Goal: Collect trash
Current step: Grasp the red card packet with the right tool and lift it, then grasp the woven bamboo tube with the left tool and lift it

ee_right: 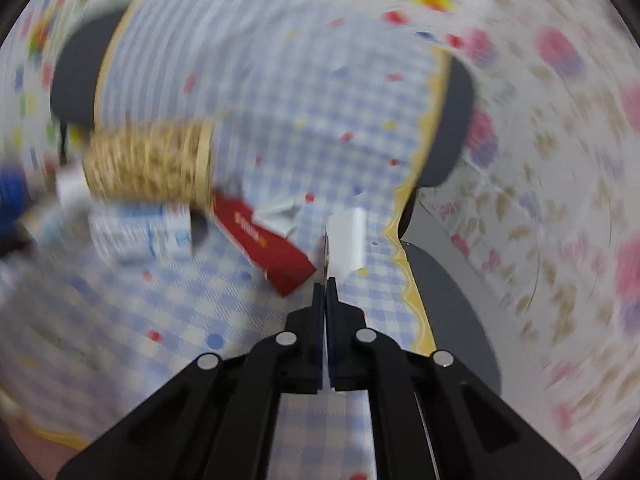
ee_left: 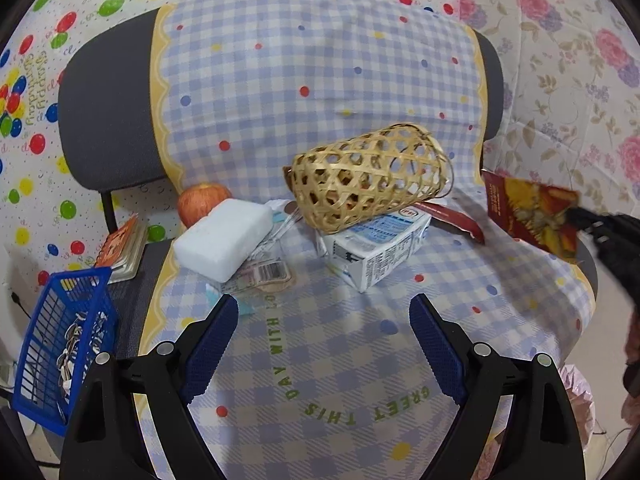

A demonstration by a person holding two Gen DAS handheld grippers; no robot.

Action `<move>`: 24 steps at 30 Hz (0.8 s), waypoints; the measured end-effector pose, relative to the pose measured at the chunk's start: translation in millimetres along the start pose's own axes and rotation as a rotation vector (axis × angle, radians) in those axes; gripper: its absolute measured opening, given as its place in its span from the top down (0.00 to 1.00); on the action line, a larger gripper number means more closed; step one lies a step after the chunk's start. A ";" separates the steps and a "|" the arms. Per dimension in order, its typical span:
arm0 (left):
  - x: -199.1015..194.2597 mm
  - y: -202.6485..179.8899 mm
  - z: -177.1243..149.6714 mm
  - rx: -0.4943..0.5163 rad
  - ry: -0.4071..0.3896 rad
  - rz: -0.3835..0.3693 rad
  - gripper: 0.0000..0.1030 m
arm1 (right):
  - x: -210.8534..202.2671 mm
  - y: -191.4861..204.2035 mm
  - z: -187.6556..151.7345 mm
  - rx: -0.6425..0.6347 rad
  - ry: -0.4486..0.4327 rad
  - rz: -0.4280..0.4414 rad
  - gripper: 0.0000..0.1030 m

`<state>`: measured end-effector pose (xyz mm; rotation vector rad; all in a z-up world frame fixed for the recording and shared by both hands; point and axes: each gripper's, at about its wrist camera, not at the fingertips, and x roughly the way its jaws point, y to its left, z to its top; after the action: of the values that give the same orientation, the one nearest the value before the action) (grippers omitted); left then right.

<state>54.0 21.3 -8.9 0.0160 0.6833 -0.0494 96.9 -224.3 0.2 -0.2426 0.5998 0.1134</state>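
Observation:
On a chair draped with a blue checked cloth [ee_left: 320, 80] lie a woven bamboo basket [ee_left: 368, 176] on its side atop a white milk carton [ee_left: 376, 244], a dark red wrapper [ee_left: 456, 220], a white foam block [ee_left: 224, 236], crumpled wrappers [ee_left: 268, 272] and an apple [ee_left: 200, 200]. My left gripper [ee_left: 324, 332] is open and empty above the cloth's front. My right gripper [ee_left: 580, 216] is shut on a red and yellow packet [ee_left: 532, 212], held in the air right of the chair. In the blurred right wrist view the packet shows edge-on as a white sheet [ee_right: 348, 240] between the shut fingers [ee_right: 326, 292].
A blue plastic basket [ee_left: 60, 344] holding shiny wrappers stands at the chair's left front. A small orange book [ee_left: 124, 248] lies on the seat's left edge. A pink bag [ee_left: 576, 392] shows low on the right. Patterned sheets cover the floor around.

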 end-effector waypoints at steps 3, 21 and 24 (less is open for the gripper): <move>0.0 -7.0 1.3 0.007 -0.007 -0.014 0.15 | -44.0 -32.1 -4.2 0.154 -0.098 0.106 0.98; 56.4 16.9 55.5 -0.019 -0.048 -0.063 0.15 | -59.0 -17.9 -2.6 0.256 -0.193 0.233 0.98; 66.4 14.3 59.2 -0.010 -0.041 -0.089 0.20 | -49.4 -18.0 -2.0 0.270 -0.187 0.254 0.98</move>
<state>143.6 31.1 -5.0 -0.0253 0.6435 -0.1317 58.4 -243.9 30.3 0.1069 0.4517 0.2947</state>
